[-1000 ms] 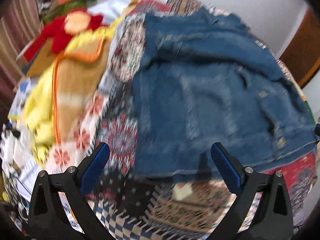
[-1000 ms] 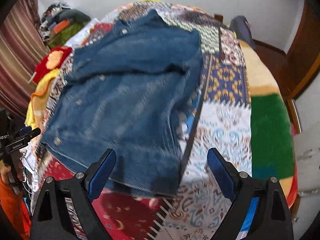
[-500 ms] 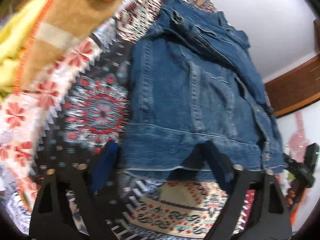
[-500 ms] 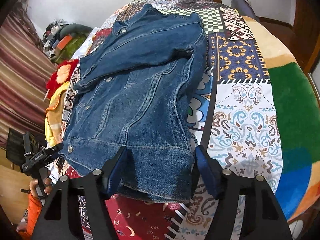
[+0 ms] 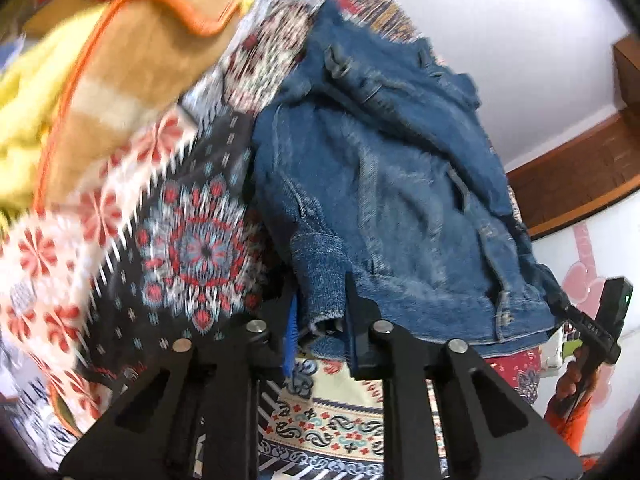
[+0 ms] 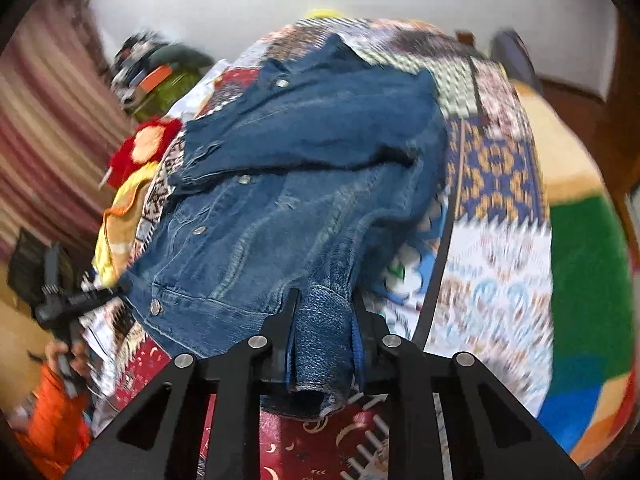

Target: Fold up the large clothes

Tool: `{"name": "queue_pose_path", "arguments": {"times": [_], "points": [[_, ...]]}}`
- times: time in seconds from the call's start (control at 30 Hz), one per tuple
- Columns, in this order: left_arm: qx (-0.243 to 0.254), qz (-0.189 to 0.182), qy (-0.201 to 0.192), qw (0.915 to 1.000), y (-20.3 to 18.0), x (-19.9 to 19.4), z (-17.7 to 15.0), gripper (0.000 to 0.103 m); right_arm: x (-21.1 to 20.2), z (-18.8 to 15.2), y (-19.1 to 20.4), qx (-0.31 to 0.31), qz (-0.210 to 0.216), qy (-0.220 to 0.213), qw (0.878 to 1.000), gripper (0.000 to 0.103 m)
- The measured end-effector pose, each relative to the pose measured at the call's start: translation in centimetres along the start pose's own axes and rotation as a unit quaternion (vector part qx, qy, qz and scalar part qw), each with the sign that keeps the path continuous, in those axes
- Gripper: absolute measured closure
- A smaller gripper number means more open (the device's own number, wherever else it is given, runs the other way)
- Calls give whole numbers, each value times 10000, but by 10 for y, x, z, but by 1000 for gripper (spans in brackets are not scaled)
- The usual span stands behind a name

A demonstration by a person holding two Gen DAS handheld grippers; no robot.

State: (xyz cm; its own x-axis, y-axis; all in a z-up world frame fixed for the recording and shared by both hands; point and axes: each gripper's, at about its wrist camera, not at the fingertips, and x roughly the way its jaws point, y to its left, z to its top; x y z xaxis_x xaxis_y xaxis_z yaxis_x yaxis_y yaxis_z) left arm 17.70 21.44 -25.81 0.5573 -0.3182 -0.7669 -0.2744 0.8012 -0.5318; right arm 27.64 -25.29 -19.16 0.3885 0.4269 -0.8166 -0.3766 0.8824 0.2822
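Observation:
A blue denim jacket (image 5: 400, 184) lies spread on a patchwork bedspread (image 5: 192, 248), collar at the far end. My left gripper (image 5: 320, 292) is closing on one corner of the jacket's near hem, and the denim sits bunched between its pads. In the right wrist view the same jacket (image 6: 300, 184) shows its buttoned front. My right gripper (image 6: 325, 300) is closing on the other hem corner, with folded denim pinched between its fingers. Both corners are lifted slightly off the bedspread (image 6: 496, 280).
A yellow and tan blanket (image 5: 120, 92) with orange trim lies heaped left of the jacket. A pile of clothes (image 6: 160, 76) sits at the far left by a striped curtain (image 6: 40, 140). A hand in an orange sleeve (image 6: 52, 412) shows at the bed's near edge.
Both grippers moved in over the jacket's near hem and went from wide open to shut on its two corners. The hem now bunches up between the fingers.

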Motion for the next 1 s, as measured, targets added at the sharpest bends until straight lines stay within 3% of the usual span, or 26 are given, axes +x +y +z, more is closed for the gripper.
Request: {"name": "queue_pose_path", "arguments": {"times": [0.23, 0.5, 0.73, 0.83, 0.9, 1.0], "points": [[855, 111, -661, 9941, -51, -37, 50, 91, -14, 46, 15, -484, 124, -317, 9982, 88], [1837, 270, -1297, 9740, -117, -48, 136, 92, -17, 135, 8, -421, -25, -948, 9946, 88], [1714, 327, -1605, 9715, -126, -21, 223, 92, 10, 225, -7, -299, -231, -1218, 9918, 89], [1436, 326, -1586, 9763, -115, 7, 265, 92, 46, 264, -12, -293, -482, -1132, 9920, 89], [1346, 448, -1471, 9789, -105, 36, 290, 98, 68, 280, -17, -210, -595, -1087, 9921, 89], [1200, 679, -1251, 9825, -89, 74, 309, 99, 114, 302, -26, -67, -683, -848, 9940, 89]]}}
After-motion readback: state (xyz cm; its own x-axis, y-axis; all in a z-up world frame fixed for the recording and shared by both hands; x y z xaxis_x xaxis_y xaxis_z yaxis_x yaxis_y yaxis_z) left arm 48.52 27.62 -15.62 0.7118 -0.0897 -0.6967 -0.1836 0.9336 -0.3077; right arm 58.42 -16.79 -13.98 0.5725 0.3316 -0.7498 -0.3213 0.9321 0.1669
